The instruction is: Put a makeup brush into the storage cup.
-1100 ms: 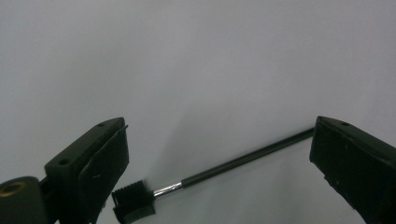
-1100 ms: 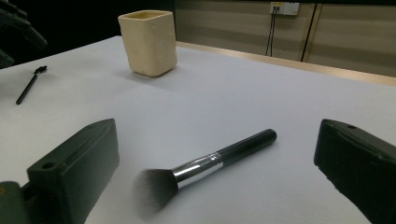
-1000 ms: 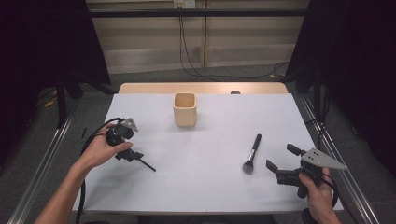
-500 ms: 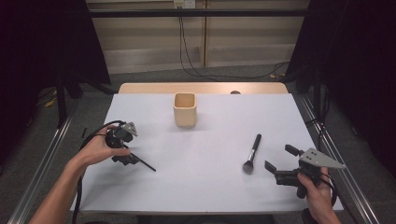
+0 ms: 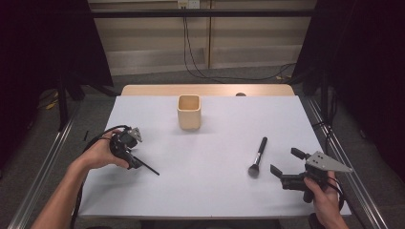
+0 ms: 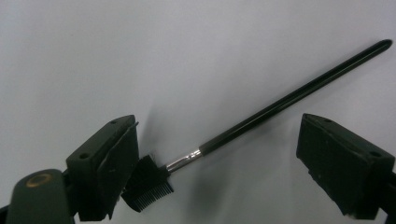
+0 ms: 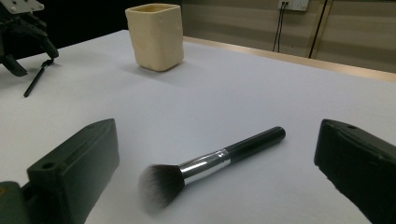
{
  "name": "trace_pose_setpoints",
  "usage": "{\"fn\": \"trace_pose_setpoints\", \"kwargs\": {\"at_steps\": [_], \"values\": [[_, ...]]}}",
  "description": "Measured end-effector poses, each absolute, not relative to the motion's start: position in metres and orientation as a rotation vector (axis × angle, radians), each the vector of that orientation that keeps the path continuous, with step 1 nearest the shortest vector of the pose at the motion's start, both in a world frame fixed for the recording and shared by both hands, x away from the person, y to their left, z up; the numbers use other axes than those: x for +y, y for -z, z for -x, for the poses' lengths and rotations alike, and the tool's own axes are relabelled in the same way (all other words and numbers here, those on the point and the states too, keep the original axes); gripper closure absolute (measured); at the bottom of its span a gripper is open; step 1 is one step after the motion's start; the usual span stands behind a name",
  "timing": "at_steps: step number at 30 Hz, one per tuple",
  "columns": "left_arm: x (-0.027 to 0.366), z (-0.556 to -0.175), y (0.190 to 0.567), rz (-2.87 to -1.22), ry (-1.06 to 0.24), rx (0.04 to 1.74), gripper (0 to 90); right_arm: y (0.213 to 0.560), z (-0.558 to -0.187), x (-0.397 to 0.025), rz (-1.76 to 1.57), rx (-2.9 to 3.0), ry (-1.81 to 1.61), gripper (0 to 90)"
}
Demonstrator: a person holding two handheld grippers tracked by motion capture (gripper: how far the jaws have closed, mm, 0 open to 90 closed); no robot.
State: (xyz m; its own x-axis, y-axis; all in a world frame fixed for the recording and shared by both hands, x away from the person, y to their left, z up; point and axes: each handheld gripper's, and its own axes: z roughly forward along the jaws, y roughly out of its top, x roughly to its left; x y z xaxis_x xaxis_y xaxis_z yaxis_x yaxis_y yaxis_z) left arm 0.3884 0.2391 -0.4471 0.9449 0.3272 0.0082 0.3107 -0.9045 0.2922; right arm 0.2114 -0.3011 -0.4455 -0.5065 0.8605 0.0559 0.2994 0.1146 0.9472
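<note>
White table (image 5: 210,191), comb brush (image 6: 243,135) teeth close-up

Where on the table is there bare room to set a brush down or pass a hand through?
Free: the wide middle strip between the brow comb brush and the powder brush, in front of the beige cup; also both far corners beside the cup. Crowded: the near left around the left gripper, open over its brush, and the near right by the open right gripper.

Your forearms are bare, with no sleeves in sight. Each hand carries a black gripper with two blocky black jaws bearing small round holes. The right gripper (image 5: 289,166) has a grey three-cornered plate on top; a black cable trails from the left gripper (image 5: 136,161).
</note>
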Motion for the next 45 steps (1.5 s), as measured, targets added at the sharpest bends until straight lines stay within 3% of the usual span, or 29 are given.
{"fn": "trace_pose_setpoints", "kwargs": {"at_steps": [9, 14, 17, 26, 30, 33, 41, 44, 45], "values": [[0.236, -0.389, 0.448, -2.836, -0.100, 0.407, 28.4, 0.446, -0.212, -0.300, -1.125, 1.884, -1.396, 0.0], [0.238, -0.392, 0.449, -2.835, -0.057, 0.396, 29.4, 0.446, -0.212, -0.300, -1.122, 1.891, -1.394, 0.0], [0.238, -0.392, 0.449, -2.830, -0.011, 0.402, 39.0, 0.446, -0.212, -0.300, -1.120, 1.889, -1.394, 0.0], [0.237, -0.391, 0.448, -2.841, 0.008, 0.423, 44.9, 0.447, -0.211, -0.300, -1.118, 1.899, -1.395, 0.0], [0.229, -0.392, 0.445, -2.920, 0.015, 0.391, 48.7, 0.447, -0.212, -0.300, -1.118, 1.900, -1.392, 0.0], [0.218, -0.391, 0.444, -2.998, 0.027, 0.327, 58.7, 0.447, -0.212, -0.300, -1.121, 1.900, -1.388, 0.0], [0.222, -0.392, 0.444, -2.965, 0.060, 0.343, 65.1, 0.447, -0.210, -0.301, -1.127, 1.896, -1.388, 0.0], [0.227, -0.395, 0.443, -2.950, 0.080, 0.372, 80.4, 0.447, -0.210, -0.300, -1.123, 1.898, -1.388, 0.0], [0.228, -0.394, 0.444, -2.937, 0.081, 0.391, 80.4, 0.447, -0.210, -0.300, -1.123, 1.898, -1.388, 0.0]]}}
